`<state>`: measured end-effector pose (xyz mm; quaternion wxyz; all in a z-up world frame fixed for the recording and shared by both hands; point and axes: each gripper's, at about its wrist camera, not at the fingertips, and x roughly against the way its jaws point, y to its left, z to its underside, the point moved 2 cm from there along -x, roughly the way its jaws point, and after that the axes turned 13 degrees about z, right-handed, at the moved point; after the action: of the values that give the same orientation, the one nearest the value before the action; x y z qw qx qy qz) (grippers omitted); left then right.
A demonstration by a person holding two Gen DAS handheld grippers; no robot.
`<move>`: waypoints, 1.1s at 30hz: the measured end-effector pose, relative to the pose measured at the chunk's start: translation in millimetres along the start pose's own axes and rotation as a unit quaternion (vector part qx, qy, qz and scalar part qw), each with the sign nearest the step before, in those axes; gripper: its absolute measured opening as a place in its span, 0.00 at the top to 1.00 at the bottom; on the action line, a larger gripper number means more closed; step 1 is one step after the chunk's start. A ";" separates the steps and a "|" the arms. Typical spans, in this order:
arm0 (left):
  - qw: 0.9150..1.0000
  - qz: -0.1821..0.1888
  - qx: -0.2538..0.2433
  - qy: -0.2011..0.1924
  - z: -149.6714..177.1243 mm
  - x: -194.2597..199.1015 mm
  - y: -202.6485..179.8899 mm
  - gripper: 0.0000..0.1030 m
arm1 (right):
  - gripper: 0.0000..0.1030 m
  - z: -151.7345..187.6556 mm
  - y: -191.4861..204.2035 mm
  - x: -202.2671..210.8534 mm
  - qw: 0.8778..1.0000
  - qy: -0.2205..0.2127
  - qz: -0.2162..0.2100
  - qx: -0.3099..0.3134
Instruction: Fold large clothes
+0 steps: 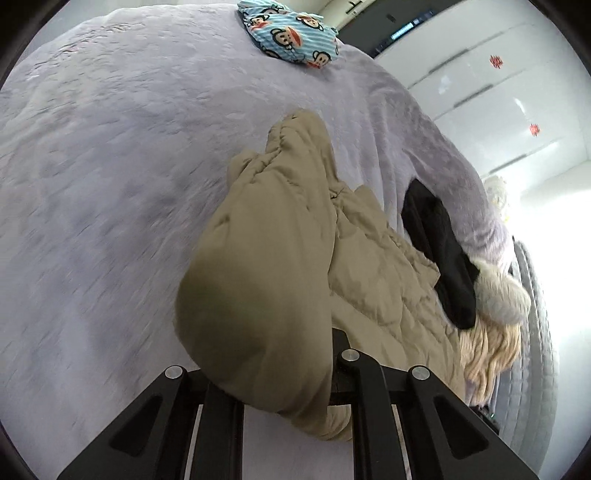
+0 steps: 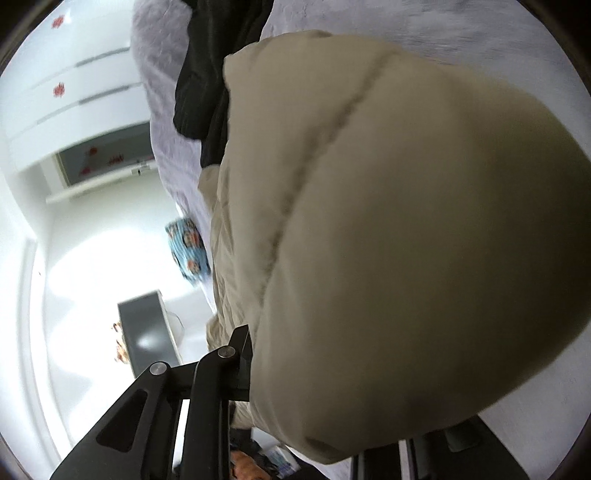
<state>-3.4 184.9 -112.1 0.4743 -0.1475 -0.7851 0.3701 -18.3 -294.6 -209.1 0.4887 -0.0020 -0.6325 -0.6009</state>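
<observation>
The left claw (image 1: pixel 295 373) is clamped on a thick fold of a tan padded jacket (image 1: pixel 280 236), its jaws drawn close with the fabric bulging out between and over them, so that only the black linkage and one finger beside the bulge show. The rest of the jacket trails away from the claw across a bed covered with a fuzzy lilac blanket (image 1: pixel 110 166); a puffy sleeve with a gathered cuff reaches toward the middle of the bed, and the quilted body lies crumpled toward the bed's right edge. Just beside the jacket on that side lies a black garment (image 1: pixel 443 251), and past it, at the bed's edge, a pale fluffy item (image 1: pixel 502 295) and a cream ribbed knit (image 1: pixel 487 354). At the far edge of the blanket, well apart from the jacket, sits a blue striped cloth printed with cartoon monkeys (image 1: pixel 295 33). In the right wrist view the right claw (image 2: pixel 295 369) is closed on another bulging part of the same jacket (image 2: pixel 406 240), which fills most of the picture and hides one finger; the other black finger presses against the fabric's left side. The black garment (image 2: pixel 214 74) shows above the jacket, and white cupboard doors (image 2: pixel 74 92) stand off to the left.
</observation>
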 end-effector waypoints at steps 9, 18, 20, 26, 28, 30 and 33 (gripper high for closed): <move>0.994 -0.042 -0.024 0.094 89.7 71.7 52.8 0.84 | 0.75 91.9 -75.6 22.7 0.998 0.002 0.032 -0.062; 0.990 -0.113 -0.024 0.081 84.1 124.2 100.2 0.37 | 0.62 87.3 -73.0 12.5 0.993 -0.025 0.110 -0.041; 0.990 -0.113 -0.049 0.064 74.5 134.9 102.8 0.16 | 0.62 88.5 -67.5 11.4 0.991 -0.032 0.129 -0.026; 0.980 -0.047 -0.129 0.147 59.3 96.9 96.5 0.16 | 0.62 84.0 -50.9 9.7 0.983 -0.058 0.174 0.007; 0.973 -0.027 -0.149 0.172 57.1 84.3 94.1 0.16 | 0.62 75.6 -48.0 4.3 0.979 -0.061 0.197 0.006; 0.965 0.012 -0.163 0.207 59.9 70.2 90.8 0.16 | 0.59 82.5 -45.3 -0.3 0.977 -0.054 0.208 -0.003; 0.945 0.061 -0.176 0.270 71.7 56.1 85.0 0.17 | 0.51 54.1 -50.2 19.1 0.971 -0.051 0.232 0.003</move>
<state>-103.1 244.0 -157.6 0.6112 -0.3706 -0.6698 0.2010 -91.1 -278.5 -224.5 0.5821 -0.1780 -0.6406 -0.4681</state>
